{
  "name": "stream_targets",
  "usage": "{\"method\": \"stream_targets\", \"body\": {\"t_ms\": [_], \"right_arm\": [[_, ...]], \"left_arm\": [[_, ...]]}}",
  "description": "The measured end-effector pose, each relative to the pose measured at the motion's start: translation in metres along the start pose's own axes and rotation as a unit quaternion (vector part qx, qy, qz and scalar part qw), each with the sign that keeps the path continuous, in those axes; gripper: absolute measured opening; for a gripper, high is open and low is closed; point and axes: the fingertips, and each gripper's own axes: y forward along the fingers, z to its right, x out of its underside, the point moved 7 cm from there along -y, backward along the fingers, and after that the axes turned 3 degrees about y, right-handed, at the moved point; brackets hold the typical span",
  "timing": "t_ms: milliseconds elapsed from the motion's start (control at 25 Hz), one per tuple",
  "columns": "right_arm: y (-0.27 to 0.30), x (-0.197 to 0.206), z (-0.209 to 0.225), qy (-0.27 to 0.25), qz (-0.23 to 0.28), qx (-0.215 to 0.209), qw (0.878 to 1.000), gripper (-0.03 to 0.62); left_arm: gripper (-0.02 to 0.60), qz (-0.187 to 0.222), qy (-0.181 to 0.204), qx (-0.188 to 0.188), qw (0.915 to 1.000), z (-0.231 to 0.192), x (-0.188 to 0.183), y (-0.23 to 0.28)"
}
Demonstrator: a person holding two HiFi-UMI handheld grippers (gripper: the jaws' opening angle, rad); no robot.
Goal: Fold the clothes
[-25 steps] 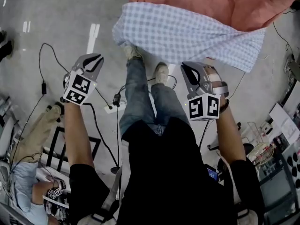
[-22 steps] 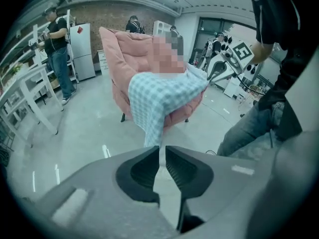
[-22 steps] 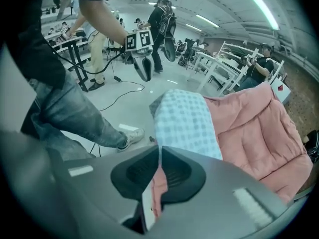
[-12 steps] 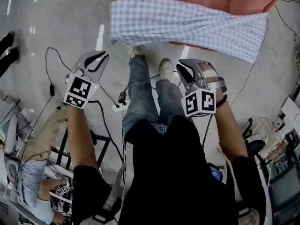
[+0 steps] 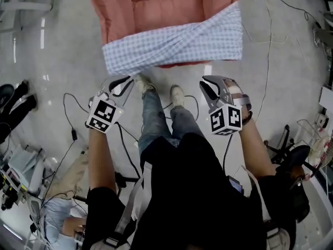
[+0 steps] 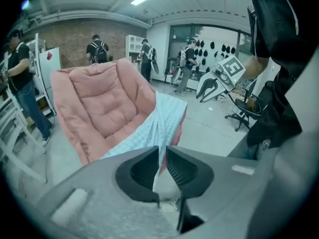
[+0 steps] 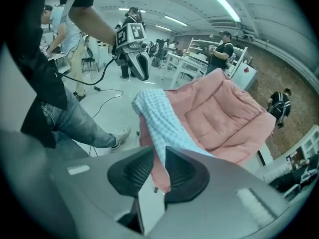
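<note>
A blue-and-white checked cloth [image 5: 177, 43] lies draped and twisted across the front edge of a pink padded chair [image 5: 156, 4]. My left gripper [image 5: 126, 80] hangs just below the cloth's lower left corner, apart from it. Its jaws are all but shut, with only a slit and nothing between them [image 6: 162, 151]. My right gripper [image 5: 205, 83] is held below the cloth's right half, also clear of it. Its jaws have just been opening and stand a little apart, empty [image 7: 158, 153]. Both gripper views look at the cloth [image 6: 167, 116] [image 7: 157, 116] from a distance.
My own legs and shoes [image 5: 179, 95] stand between the grippers, in front of the chair. Cables [image 5: 73, 134] trail over the grey floor. An office chair [image 5: 291, 155] is at the right, a seated person [image 5: 57, 217] at the lower left. Several people stand farther back.
Both grippers have come up and nearer to the chair. The chair and cloth now sit in the middle of the view, the cloth looking narrower and more twisted. The right jaws have parted slightly.
</note>
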Motion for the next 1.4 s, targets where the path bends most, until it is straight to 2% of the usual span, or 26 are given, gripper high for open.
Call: {"method": "stream_targets", "body": {"t_ms": [120,240,440,560,640,840,1040,1240,1400], "right_arm": [[-0.059,0.003,0.036,0.044,0.006,0.049,0.998,0.075],[-0.106,-0.002,0.066,0.103,0.025,0.095,0.99,0.074],[-0.15,-0.002,0.091,0.154,0.029,0.137,0.978,0.072],[-0.152,-0.011,0.102,0.16,0.018,0.164,0.973,0.063],[-0.15,-0.017,0.114,0.17,0.022,0.177,0.969,0.052],[-0.14,-0.013,0.134,0.186,-0.003,0.185,0.965,0.052],[-0.145,-0.025,0.16,0.195,-0.026,0.216,0.957,0.046],[-0.16,-0.019,0.177,0.197,-0.048,0.24,0.949,0.039],[-0.169,0.002,0.204,0.191,-0.049,0.24,0.95,0.038]], "left_arm": [[0.051,0.043,-0.006,0.011,0.999,0.011,-0.08,0.002],[0.049,0.063,0.015,0.002,0.9979,0.022,-0.15,0.008],[0.049,0.065,0.061,0.024,0.9957,0.036,-0.219,0.016],[0.049,0.058,0.097,0.046,0.9925,0.018,-0.23,0.021],[0.049,0.055,0.118,0.048,0.9904,0.003,-0.235,0.025],[0.048,0.067,0.071,0.078,0.9922,-0.022,-0.245,0.043],[0.034,0.059,0.113,0.111,0.9857,-0.052,-0.258,0.063],[0.033,0.084,0.099,0.131,0.9829,-0.064,-0.281,0.08],[0.032,0.076,0.086,0.14,0.9835,-0.06,-0.294,0.095]]}}
